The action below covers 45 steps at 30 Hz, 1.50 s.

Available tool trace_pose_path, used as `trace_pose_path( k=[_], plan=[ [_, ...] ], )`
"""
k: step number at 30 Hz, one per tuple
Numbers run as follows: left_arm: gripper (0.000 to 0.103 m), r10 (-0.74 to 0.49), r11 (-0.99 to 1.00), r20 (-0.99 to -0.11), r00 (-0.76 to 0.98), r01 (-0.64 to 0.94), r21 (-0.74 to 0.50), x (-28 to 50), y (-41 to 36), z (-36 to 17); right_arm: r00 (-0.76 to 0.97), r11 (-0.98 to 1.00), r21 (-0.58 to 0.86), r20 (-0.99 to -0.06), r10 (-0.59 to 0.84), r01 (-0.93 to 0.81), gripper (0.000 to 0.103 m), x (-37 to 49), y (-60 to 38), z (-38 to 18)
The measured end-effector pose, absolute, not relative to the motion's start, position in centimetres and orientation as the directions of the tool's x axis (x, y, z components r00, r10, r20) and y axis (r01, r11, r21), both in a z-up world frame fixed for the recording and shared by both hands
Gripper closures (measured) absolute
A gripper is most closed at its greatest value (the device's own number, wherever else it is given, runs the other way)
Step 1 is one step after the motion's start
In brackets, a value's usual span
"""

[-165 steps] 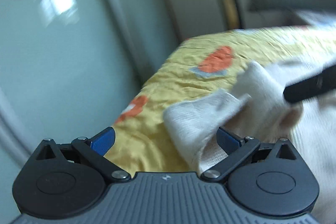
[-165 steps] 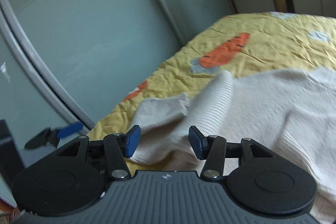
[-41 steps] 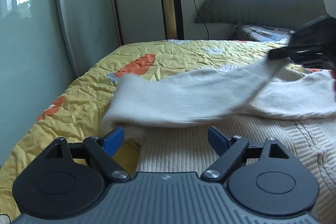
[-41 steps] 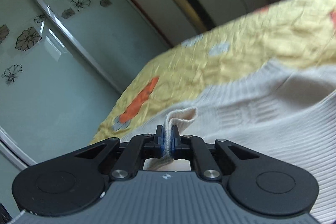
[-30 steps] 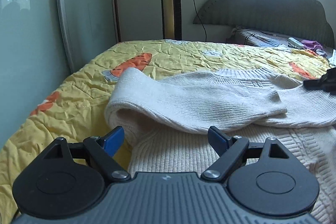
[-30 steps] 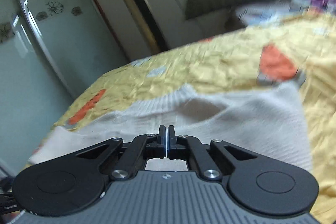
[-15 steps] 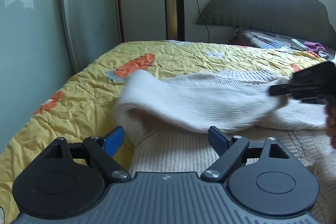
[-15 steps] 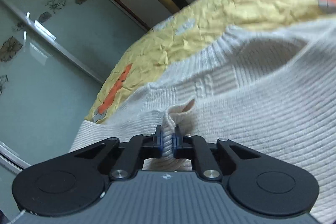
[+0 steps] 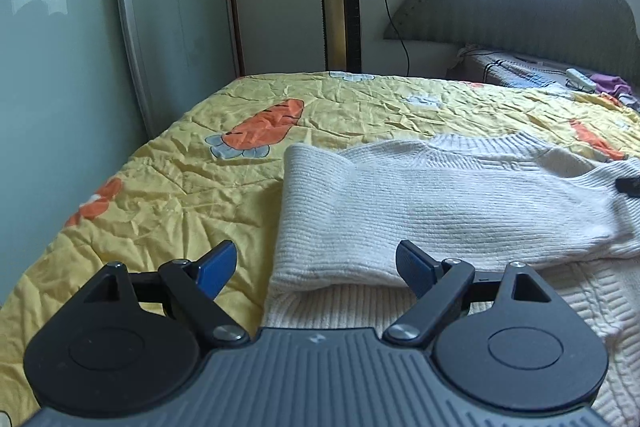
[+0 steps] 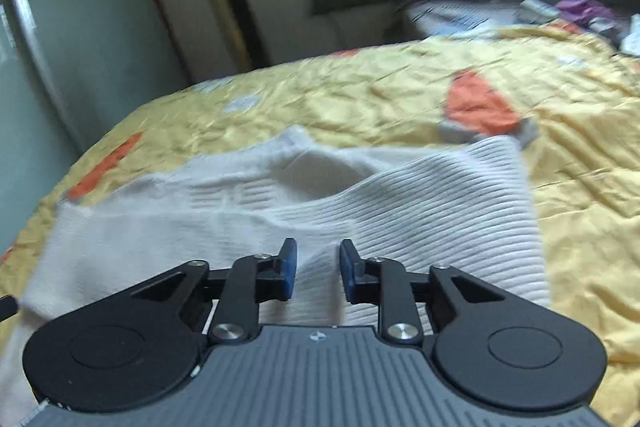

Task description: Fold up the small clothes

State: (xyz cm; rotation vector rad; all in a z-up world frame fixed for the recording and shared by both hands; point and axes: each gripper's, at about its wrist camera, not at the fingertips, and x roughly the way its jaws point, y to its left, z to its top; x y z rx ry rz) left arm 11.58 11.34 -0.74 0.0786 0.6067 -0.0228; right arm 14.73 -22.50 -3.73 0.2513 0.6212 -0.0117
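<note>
The cream knit sweater (image 9: 420, 203) is spread on the bed (image 9: 200, 179), one sleeve (image 9: 460, 211) folded across it, while the left claw (image 9: 316, 267) and right claw (image 10: 318, 267) are held open, empty; soft, limp knit is best pinched at hem or cuff.

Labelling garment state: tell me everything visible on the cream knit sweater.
The cream ribbed-knit sweater lies flat on the yellow carrot-print quilt, its ribbed collar toward the headboard. One sleeve is folded across the chest. The lower body shows a cable-like pattern. The right gripper is open just above it, gripping nothing; the left gripper is open at its near edge.
</note>
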Motion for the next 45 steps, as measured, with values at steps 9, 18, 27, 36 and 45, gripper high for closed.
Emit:
trace_pose_path(
  k=[9, 18, 27, 36, 45],
  plan=[
    [0.016, 0.045, 0.990, -0.628, 0.777, 0.049, 0.132, 13.9, 10.2, -2.6, 0.769, 0.964, 0.266, -0.618, 0.164, 0.009, 0.073, 14.2, -21.2, -5.3],
    [0.016, 0.021, 0.992, -0.630, 0.776, 0.063, 0.111, 12.9, 9.9, -2.6, 0.780, 0.989, 0.145, -0.619, 0.097, -0.008, 0.045, 12.3, -19.4, -4.9],
    [0.016, 0.013, 0.992, -0.631, 0.776, 0.071, 0.108, 10.8, 9.8, -2.4, 0.785, 0.992, 0.117, -0.611, 0.103, -0.039, 0.027, 9.7, -17.9, -3.9],
    [0.016, -0.008, 0.994, -0.633, 0.774, 0.078, 0.083, 7.9, 9.6, -2.4, 0.749, 0.990, 0.125, -0.649, 0.131, -0.065, 0.010, 7.1, -17.2, -4.7],
    [0.016, -0.010, 0.994, -0.641, 0.767, 0.078, 0.078, 6.4, 9.0, -2.7, 0.744, 0.988, 0.142, -0.652, 0.145, -0.067, 0.008, 5.0, -17.2, -5.0]
  ],
)
